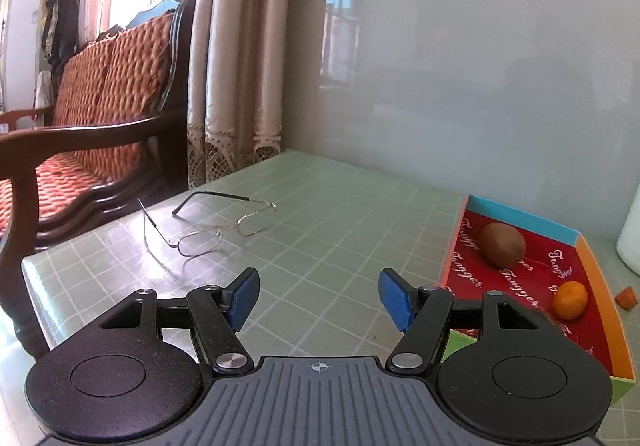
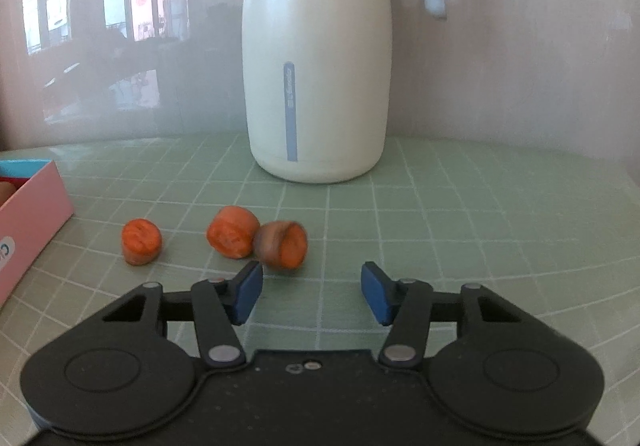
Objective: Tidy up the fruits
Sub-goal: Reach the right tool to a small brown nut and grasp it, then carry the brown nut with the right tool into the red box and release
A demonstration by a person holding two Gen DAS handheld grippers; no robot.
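Left gripper (image 1: 319,300): jaws apart, nothing between the blue pads (image 1: 245,298), hovering over the pale green gridded table mat (image 1: 320,213). At one to three o'clock from it lies the shallow cardboard box (image 1: 600,286) with a red printed floor and blue, orange and green walls. Inside the box, a brown fuzzy kiwi (image 1: 502,244) lies toward the far wall, and a small round orange mandarin (image 1: 570,300) lies nearer, beside the orange wall; the two are apart. Outside that wall, at three o'clock, one orange carrot chunk (image 1: 626,298) lies on the mat. At eleven o'clock a pair of thin wire-framed spectacles (image 1: 212,224) lies with its arms unfolded. A wooden settee with orange woven cushions (image 1: 100,85) stands beyond the table edge at ten o'clock.

Right gripper (image 2: 312,292): jaws apart, nothing held. Three orange carrot pieces lie on the mat ahead: a single stub (image 2: 141,241) at ten o'clock, a middle stub (image 2: 232,232) at eleven o'clock, and a brown-skinned piece (image 2: 282,244) touching it, just beyond the left pad (image 2: 247,296). A tall cream insulated jug with a blue stripe (image 2: 318,57) stands at twelve o'clock against the wall. The box's pink outer wall (image 2: 30,213) shows at nine o'clock.
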